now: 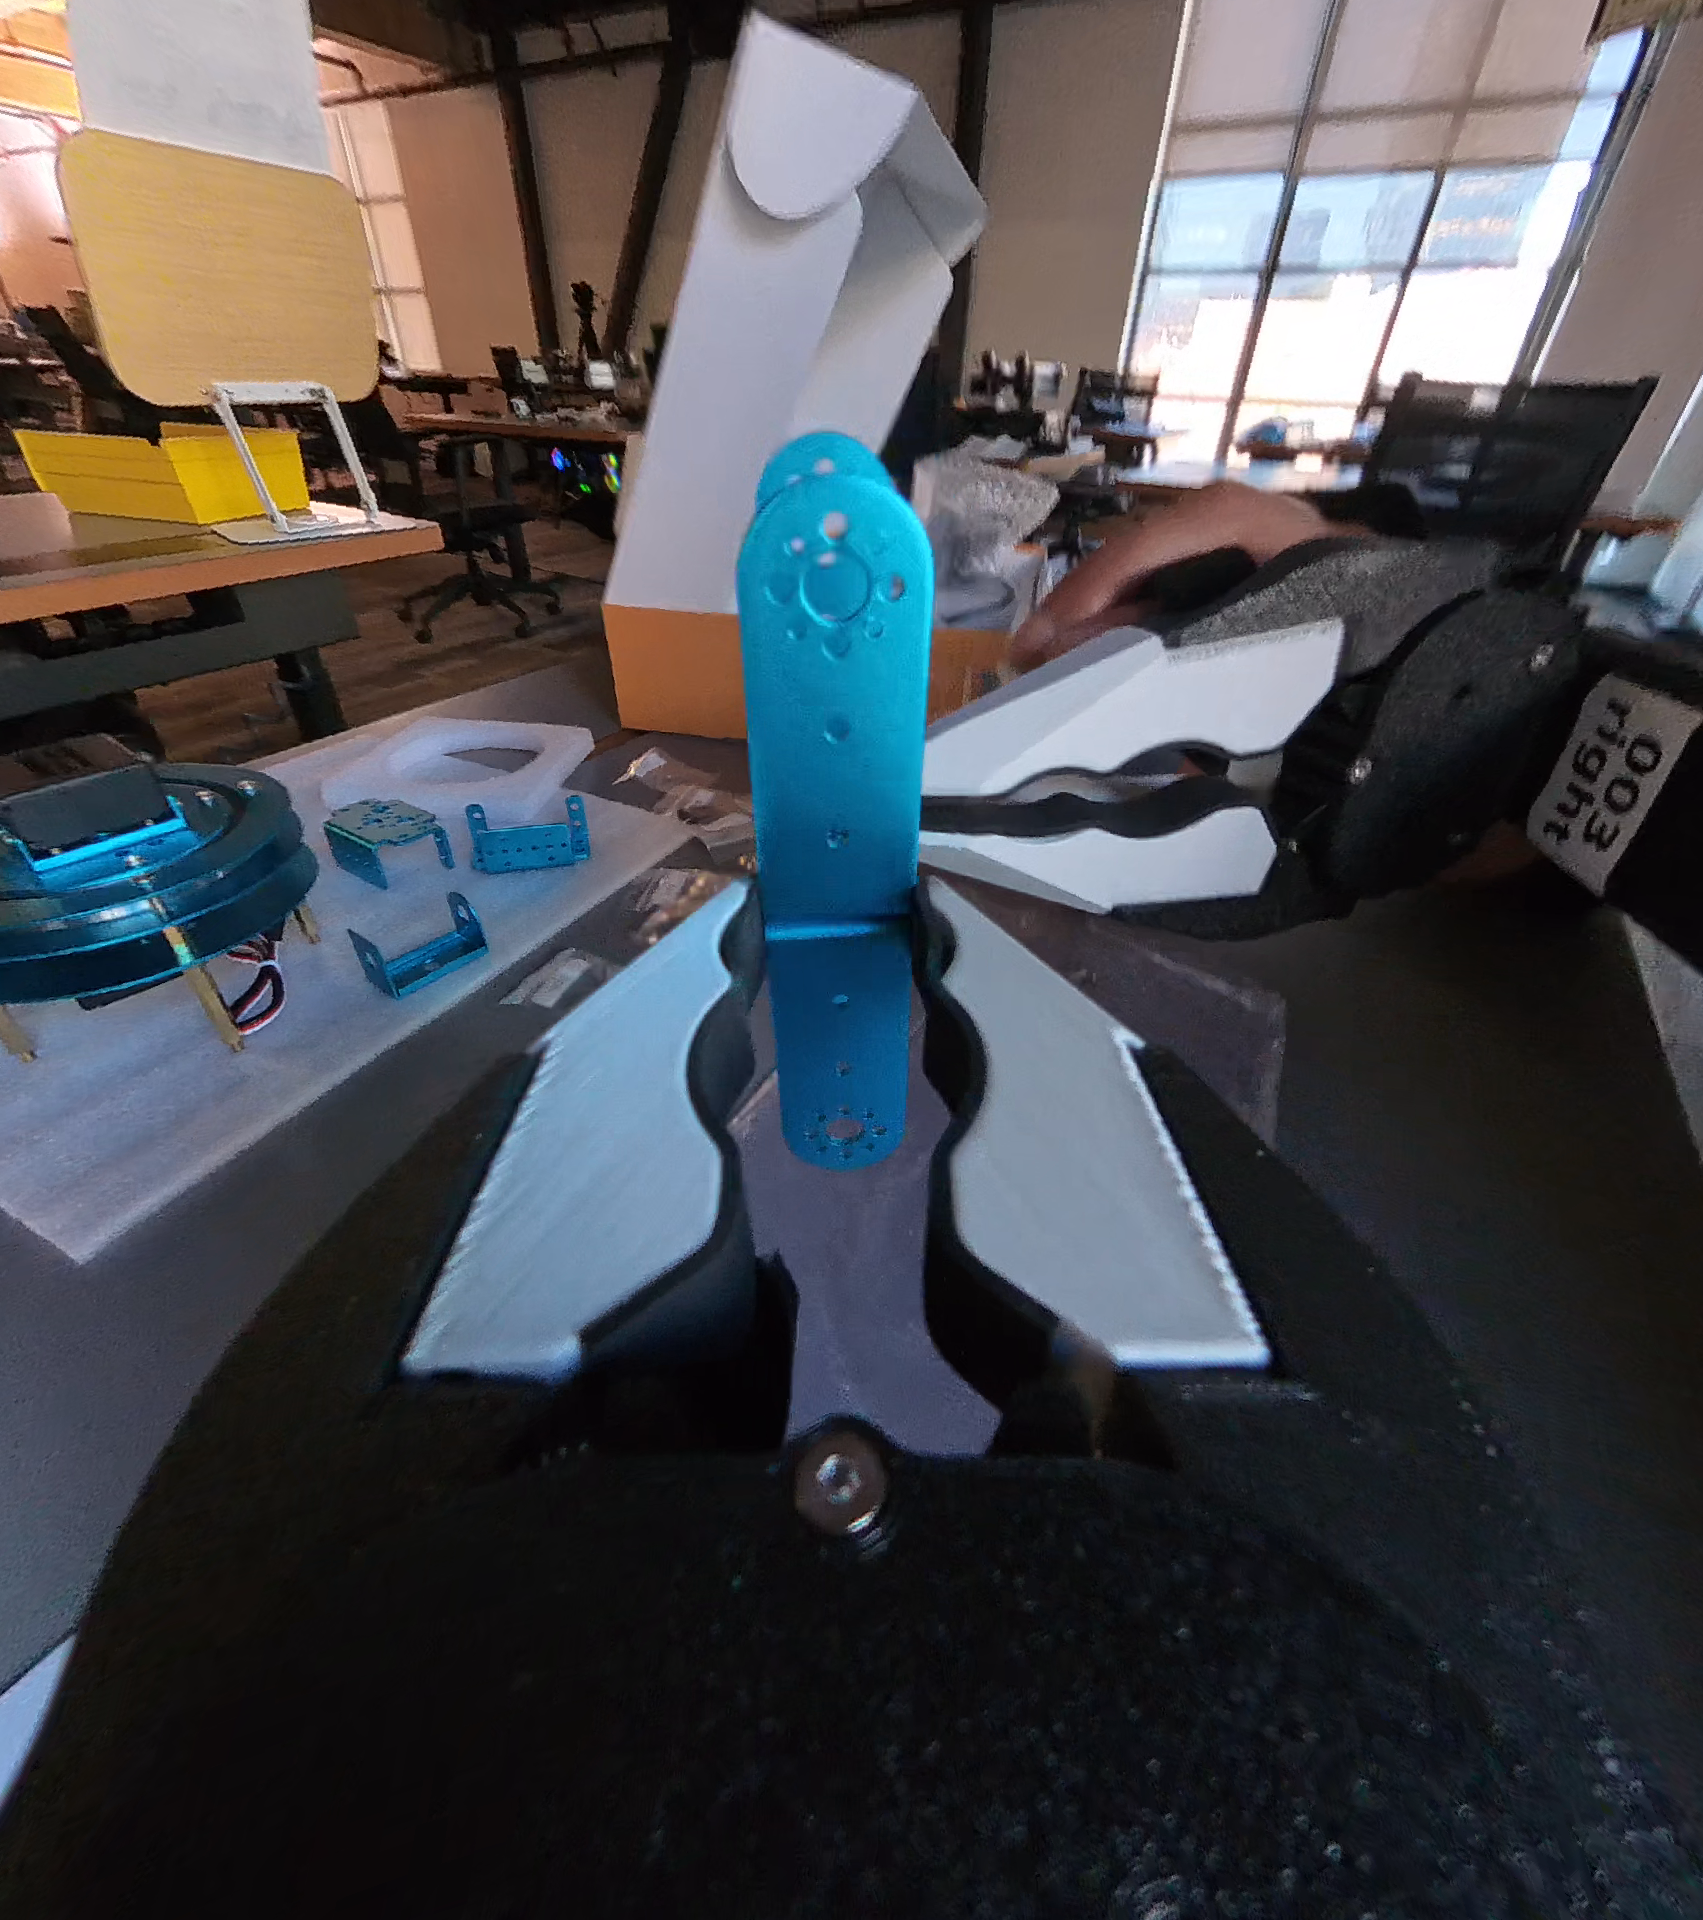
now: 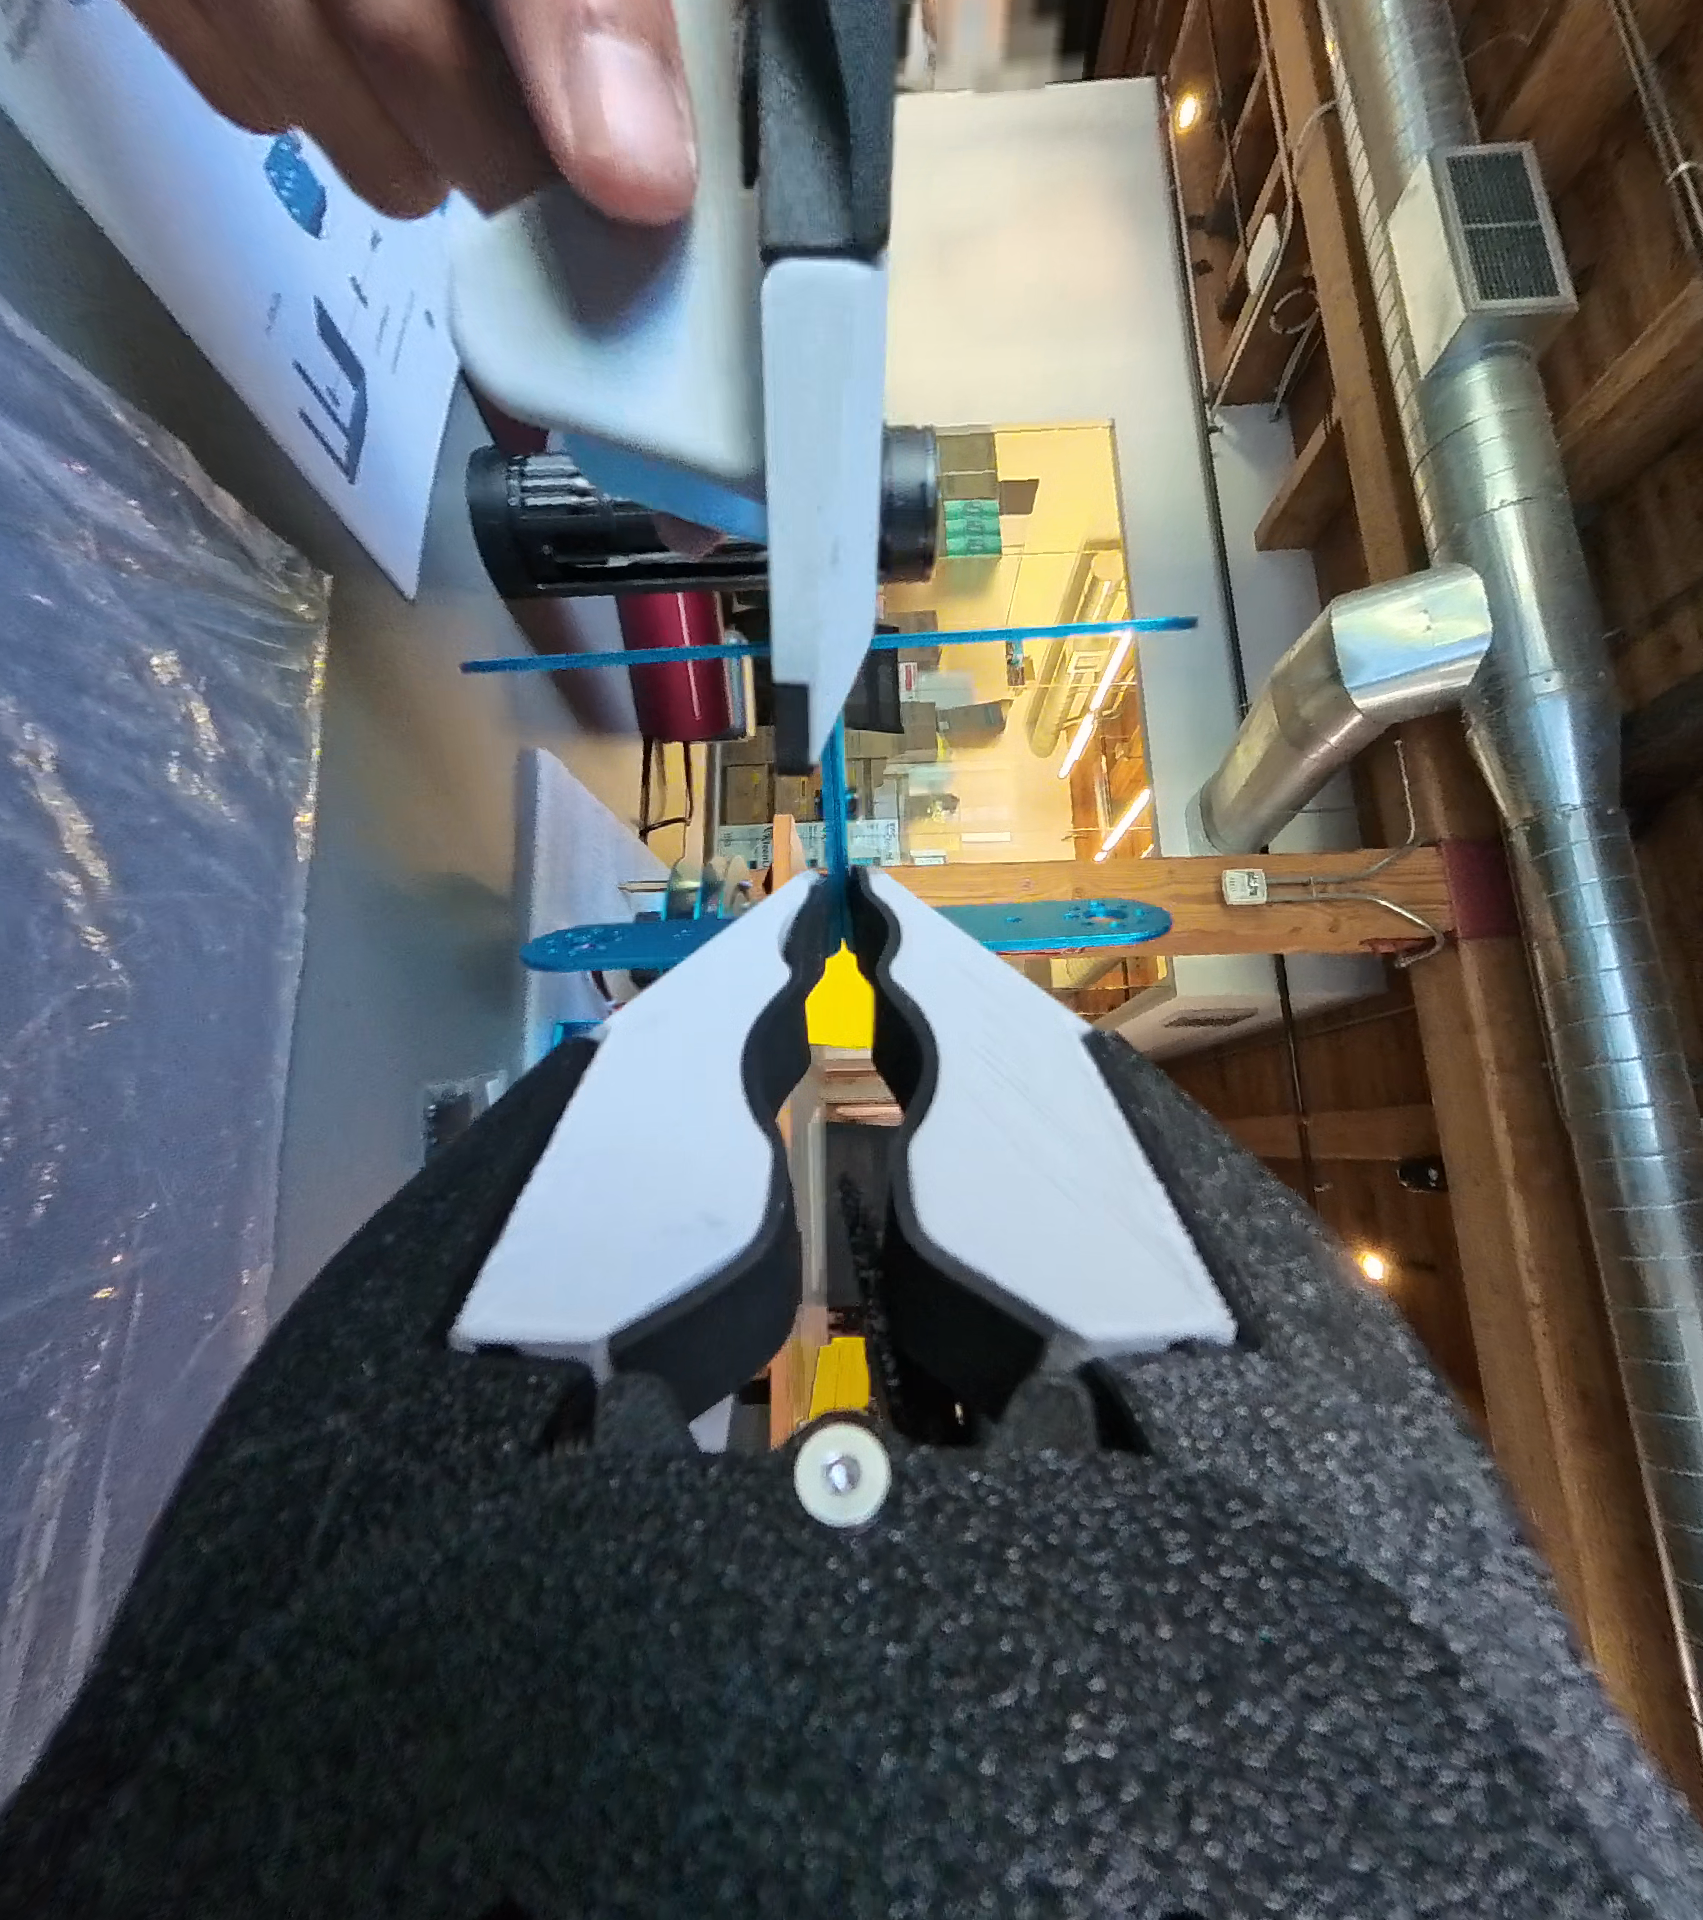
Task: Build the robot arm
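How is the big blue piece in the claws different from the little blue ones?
The big blue piece is long with rounded ends; the little ones are short. It is held up by the left claw and right claw; they lie on the white sheet. All are blue metal with holes.

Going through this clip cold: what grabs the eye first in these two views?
A long blue perforated metal bracket stands upright at the centre of the left wrist view, pinched by the left gripper at its bend, while the right gripper meets it from the right side. Left of it, on a white foam sheet, sit a round black base with brass legs and three small blue U-shaped brackets.
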`<state>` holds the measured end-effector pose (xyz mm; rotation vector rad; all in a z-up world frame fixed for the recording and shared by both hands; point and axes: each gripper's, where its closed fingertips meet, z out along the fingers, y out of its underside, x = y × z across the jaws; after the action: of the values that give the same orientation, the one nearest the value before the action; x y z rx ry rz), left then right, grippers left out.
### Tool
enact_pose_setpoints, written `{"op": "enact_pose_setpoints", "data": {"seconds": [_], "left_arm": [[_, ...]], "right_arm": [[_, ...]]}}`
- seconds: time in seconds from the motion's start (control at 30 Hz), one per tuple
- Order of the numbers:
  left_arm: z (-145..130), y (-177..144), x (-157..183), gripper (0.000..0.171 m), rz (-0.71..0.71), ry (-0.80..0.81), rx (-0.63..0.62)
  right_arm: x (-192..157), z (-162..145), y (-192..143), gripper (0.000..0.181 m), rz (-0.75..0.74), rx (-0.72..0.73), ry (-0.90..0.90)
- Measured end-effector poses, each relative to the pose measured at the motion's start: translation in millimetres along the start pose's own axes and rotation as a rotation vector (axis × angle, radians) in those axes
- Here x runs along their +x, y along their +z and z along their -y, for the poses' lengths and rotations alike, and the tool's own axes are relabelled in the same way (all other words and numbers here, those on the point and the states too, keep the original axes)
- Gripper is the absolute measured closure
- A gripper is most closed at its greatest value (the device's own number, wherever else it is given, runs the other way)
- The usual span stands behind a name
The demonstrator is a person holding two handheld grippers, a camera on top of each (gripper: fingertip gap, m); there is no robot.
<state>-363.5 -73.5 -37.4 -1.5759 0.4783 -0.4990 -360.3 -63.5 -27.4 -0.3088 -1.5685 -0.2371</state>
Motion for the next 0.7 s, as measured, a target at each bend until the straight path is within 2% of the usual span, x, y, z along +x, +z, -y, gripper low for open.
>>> {"op": "enact_pose_setpoints", "data": {"seconds": [0.17,0.4,0.7], "left_arm": [[-32,7,3,0.145,-0.025,0.056,-0.139],[-84,15,16,0.145,-0.136,0.029,-0.371],[-90,15,21,0.144,-0.138,0.101,-0.413]], "right_arm": [[-27,-3,-6,0.178,0.037,-0.011,-0.046],[-77,-7,-22,0.178,0.144,-0.012,-0.065],[-83,-6,-28,0.178,0.072,0.011,-0.066]]}}
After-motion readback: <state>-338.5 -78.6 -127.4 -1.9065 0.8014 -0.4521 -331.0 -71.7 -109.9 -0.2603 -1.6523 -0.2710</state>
